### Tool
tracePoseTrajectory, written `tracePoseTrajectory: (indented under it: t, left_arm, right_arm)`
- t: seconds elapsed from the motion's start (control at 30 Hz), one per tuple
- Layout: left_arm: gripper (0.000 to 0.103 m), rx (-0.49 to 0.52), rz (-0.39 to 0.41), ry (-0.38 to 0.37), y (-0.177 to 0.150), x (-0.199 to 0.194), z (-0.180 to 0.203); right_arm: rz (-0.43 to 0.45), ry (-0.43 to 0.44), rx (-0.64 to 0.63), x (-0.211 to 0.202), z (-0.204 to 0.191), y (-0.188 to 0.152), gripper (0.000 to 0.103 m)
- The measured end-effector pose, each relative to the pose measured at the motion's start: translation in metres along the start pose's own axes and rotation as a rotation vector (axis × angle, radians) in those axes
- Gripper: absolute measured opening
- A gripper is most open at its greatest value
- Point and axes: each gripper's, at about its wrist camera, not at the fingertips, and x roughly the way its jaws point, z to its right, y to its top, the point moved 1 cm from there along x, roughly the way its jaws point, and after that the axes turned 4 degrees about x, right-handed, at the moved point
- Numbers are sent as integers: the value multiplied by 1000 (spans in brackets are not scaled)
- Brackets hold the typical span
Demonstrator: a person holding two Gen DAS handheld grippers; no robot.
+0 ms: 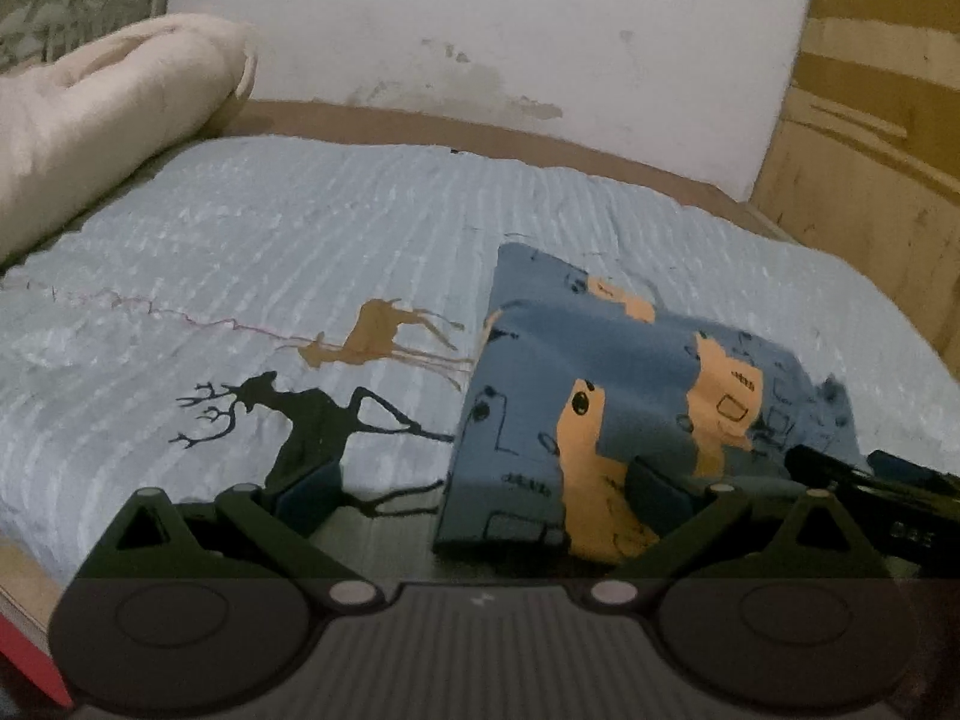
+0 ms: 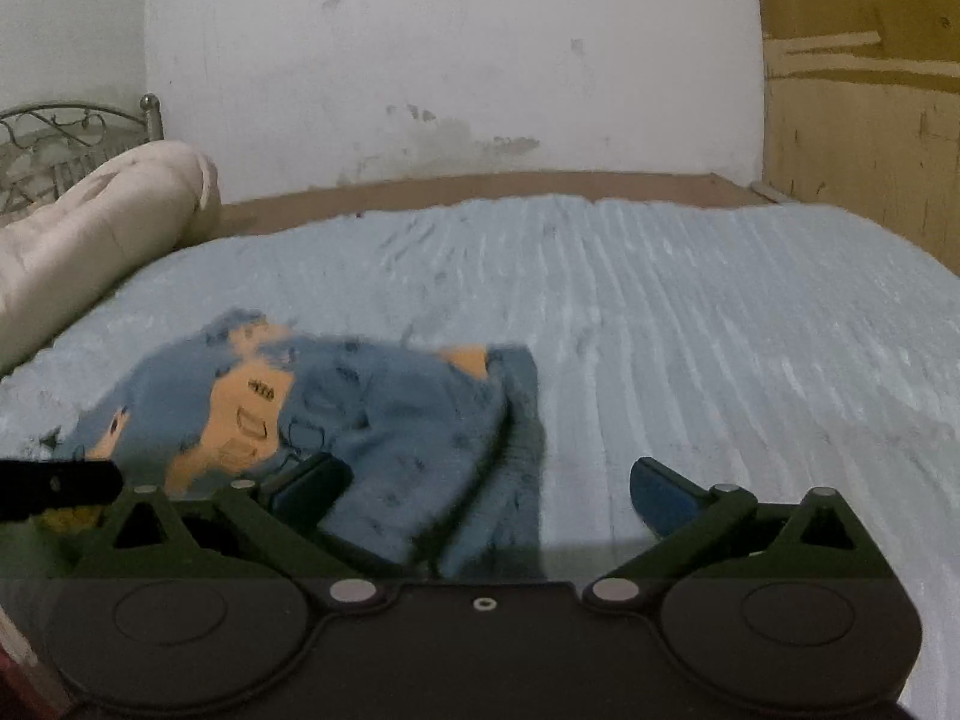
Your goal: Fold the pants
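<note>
The pants (image 1: 630, 372) are blue with orange patches and black doodles. They lie folded into a thick bundle on the light blue bedsheet (image 1: 300, 252). My left gripper (image 1: 480, 489) is open wide at the bundle's near left corner; its right finger (image 1: 654, 489) rests over the cloth, and its left finger (image 1: 306, 495) is over the sheet. In the right wrist view the pants (image 2: 372, 408) look blurred. My right gripper (image 2: 489, 486) is open, its left finger (image 2: 312, 483) over the bundle's near right edge and its right finger (image 2: 666, 495) above bare sheet. Neither gripper's pads press on the cloth.
A rolled cream blanket (image 1: 102, 120) lies along the bed's left side in front of a metal headboard (image 1: 60, 0). A brown bed frame (image 1: 480, 132) and a white wall run along the far edge. Wooden panelling (image 1: 870, 150) stands at right. Black and tan deer prints (image 1: 312, 420) mark the sheet.
</note>
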Motion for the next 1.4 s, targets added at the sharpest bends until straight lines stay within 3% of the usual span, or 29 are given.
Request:
tracePoseTrajectory:
  t: [0.2,0.4,0.57,0.63,0.7,0.87,0.97,1.07,1.17,1.27,1.4]
  left_arm:
    - [102,44,-10,3,-5,-11,3]
    - [102,-25,-9,18,10,-17,-6]
    - [102,-23,-28,32,3,-10,-8]
    - [102,-9,-21,36,2,-10,-7]
    - [102,-7,-20,33,1,-10,-7]
    - [102,-2,-14,31,-1,-10,-8]
    - [102,-7,-10,28,-1,-12,-8]
    - [102,-66,16,5,1,-17,-12]
    - [102,-124,29,-12,1,-19,-19]
    - [102,-116,26,-8,-1,-22,-20]
    - [102,-89,22,9,-2,-23,-15]
  right_arm:
    - [45,48,-14,-19,10,-15,102]
    - [130,52,-150,-25,-7,17,102]
    - [64,195,-242,11,-28,48,102]
    - [21,164,-269,28,-31,50,102]
    - [-15,63,-305,46,-30,50,102]
    - [4,-7,-133,52,4,54,102]
    - [45,15,-18,38,22,56,102]
    - [64,33,4,21,29,47,102]
    - [-1,1,3,20,35,28,102]
    - [15,24,101,14,50,14,102]
    - [35,40,134,-5,54,6,102]
